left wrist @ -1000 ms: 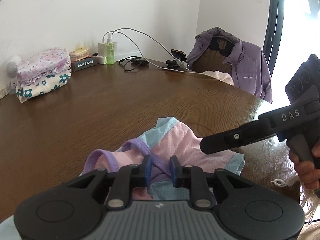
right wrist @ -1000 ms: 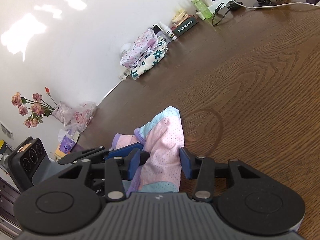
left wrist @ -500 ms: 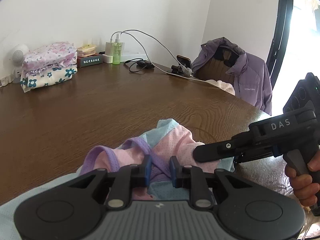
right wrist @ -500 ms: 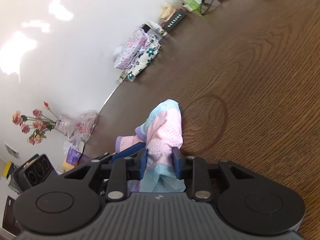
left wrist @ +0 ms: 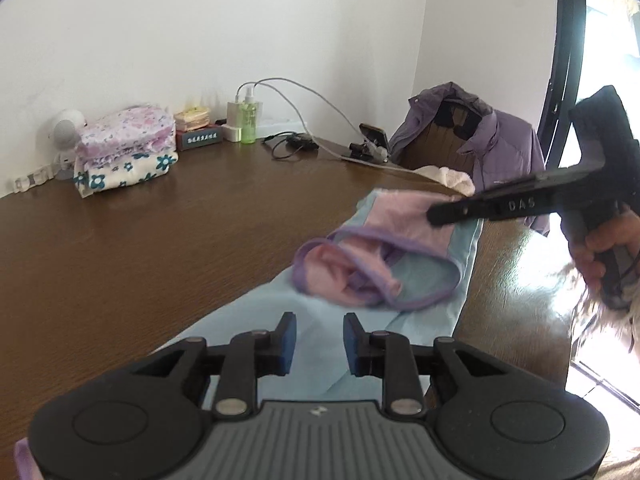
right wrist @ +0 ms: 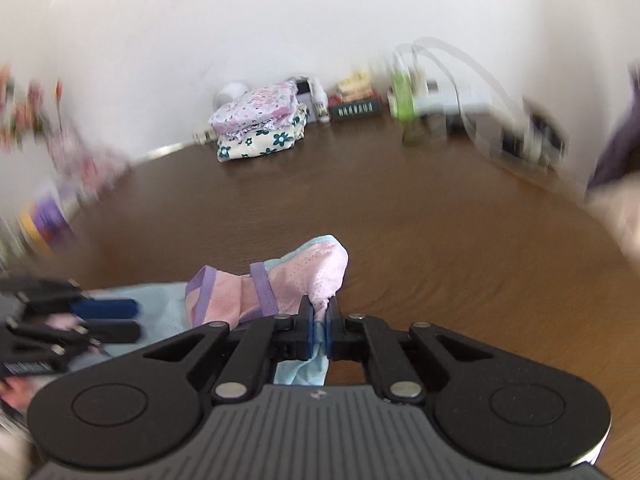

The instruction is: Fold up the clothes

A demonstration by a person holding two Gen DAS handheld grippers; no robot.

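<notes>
A small pink and light-blue garment [left wrist: 360, 276] with purple trim hangs stretched over the brown table [left wrist: 160, 240]. My right gripper [right wrist: 319, 320] is shut on its pink and blue corner [right wrist: 320, 280] and holds it lifted; in the left wrist view it [left wrist: 434, 214] comes in from the right. My left gripper [left wrist: 320, 338] is nearer the table's front edge, and its jaws are opening. Light-blue cloth shows below the gap, but the pads do not press on it. In the right wrist view the left gripper [right wrist: 120, 320] sits low at the left.
A folded stack of floral clothes [left wrist: 124, 152] sits at the back by the wall, beside a green bottle [left wrist: 248, 120], a charger with cables and a phone on a stand [left wrist: 374, 136]. A purple jacket [left wrist: 500, 144] hangs on a chair at the right edge.
My right gripper closed on the garment, rolled level and lifted it. My left gripper let go of the purple trim and drew back, and the garment now hangs stretched out.
</notes>
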